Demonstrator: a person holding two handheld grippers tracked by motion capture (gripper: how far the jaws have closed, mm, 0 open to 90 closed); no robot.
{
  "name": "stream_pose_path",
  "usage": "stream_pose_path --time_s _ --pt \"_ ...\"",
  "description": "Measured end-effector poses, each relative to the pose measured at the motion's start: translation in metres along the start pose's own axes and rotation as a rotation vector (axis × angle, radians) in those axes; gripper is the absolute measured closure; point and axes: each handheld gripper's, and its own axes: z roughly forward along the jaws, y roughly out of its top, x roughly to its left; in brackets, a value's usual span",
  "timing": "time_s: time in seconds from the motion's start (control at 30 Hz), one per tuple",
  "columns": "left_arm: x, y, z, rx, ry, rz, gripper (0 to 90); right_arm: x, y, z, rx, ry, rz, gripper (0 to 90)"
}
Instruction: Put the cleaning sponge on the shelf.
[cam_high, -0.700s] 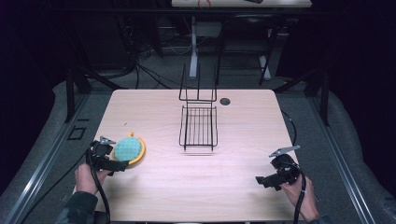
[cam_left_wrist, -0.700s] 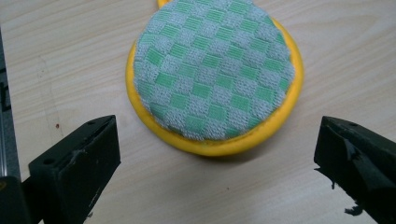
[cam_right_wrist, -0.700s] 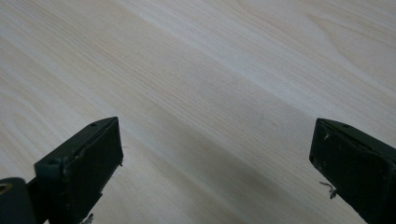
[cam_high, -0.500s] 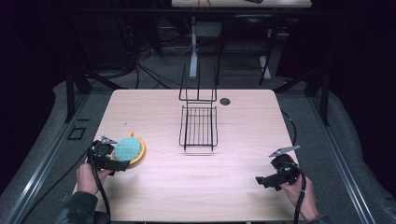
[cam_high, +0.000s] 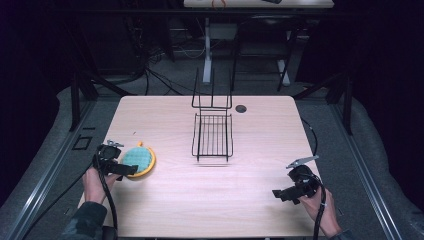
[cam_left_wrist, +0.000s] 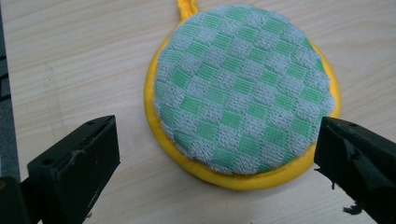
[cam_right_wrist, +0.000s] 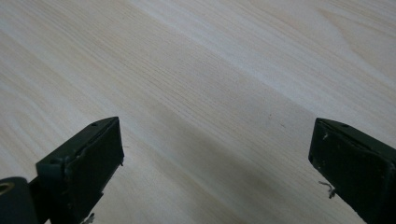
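Pot holder lies flat between the open left hand-held gripper jaws.

Black blocky tongs — trailing black cables, dark sleeves

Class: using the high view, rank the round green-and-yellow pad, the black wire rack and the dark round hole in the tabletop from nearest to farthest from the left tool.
Measured from the left tool:
1. Round pad: right at its open jaws, near the table's left edge.
2. Wire rack: mid-table.
3. Dark hole: behind the rack, near the far edge.
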Motion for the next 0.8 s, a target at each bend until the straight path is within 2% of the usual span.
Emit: stream_pose_path --time_s 0.07,0.13,0.2,0.3,0.37,0.4,0.47,0.53,0.57,0.63,0.67,0.73,0.77,0.8 --pt "0.003 0.001 0.0 -0.015 0.009 -0.01 0.0 0.001 0.0 -0.001 -0.003 -0.006 0.001 2.3" --pt "0.007 0.003 0.002 -0.008 0.013 -0.016 0.5 0.001 0.001 -0.003 -0.031 -0.01 -0.003 0.8" --pt "0.013 0.005 0.004 -0.016 0.005 -0.053 0.6 0.001 0.001 -0.004 -0.038 -0.009 0.004 0.7" --pt "0.02 0.008 0.009 -0.013 0.004 -0.073 3.3 -0.001 0.001 -0.001 -0.015 -0.003 0.006 0.5" --pt "0.022 0.01 0.014 -0.009 0.008 -0.072 5.2 0.0 0.001 0.0 -0.016 0.0 0.011 0.5" --pt "0.024 0.012 0.02 0.006 -0.007 -0.078 7.0 0.001 0.001 -0.001 -0.017 0.003 0.002 0.5" --pt "0.025 0.013 0.022 0.007 -0.019 -0.087 9.2 0.001 0.001 -0.001 -0.019 0.001 -0.003 0.5" --pt "0.027 0.017 0.025 0.002 -0.034 -0.103 15.7 0.001 0.001 -0.001 -0.021 0.002 0.002 0.5" --pt "0.027 0.019 0.027 0.002 -0.038 -0.106 15.7 0.001 0.001 -0.001 -0.021 0.002 0.002 0.5" --pt "0.025 0.02 0.03 0.002 -0.039 -0.104 21.7 0.0 0.001 0.0 -0.014 0.001 -0.007 0.2" --pt "0.023 0.021 0.031 -0.003 -0.045 -0.105 24.3 0.001 0.001 -0.001 -0.017 -0.009 0.003 0.0" --pt "0.022 0.02 0.031 -0.002 -0.055 -0.106 26.1 0.0 0.001 -0.001 -0.031 -0.008 0.002 0.0" --pt "0.022 0.02 0.031 -0.006 -0.064 -0.109 34.2 0.0 0.001 -0.003 -0.036 -0.011 0.0 0.0" --pt "0.02 0.018 0.031 -0.016 -0.077 -0.109 37.3 0.001 0.001 -0.003 -0.035 -0.014 -0.003 0.0"
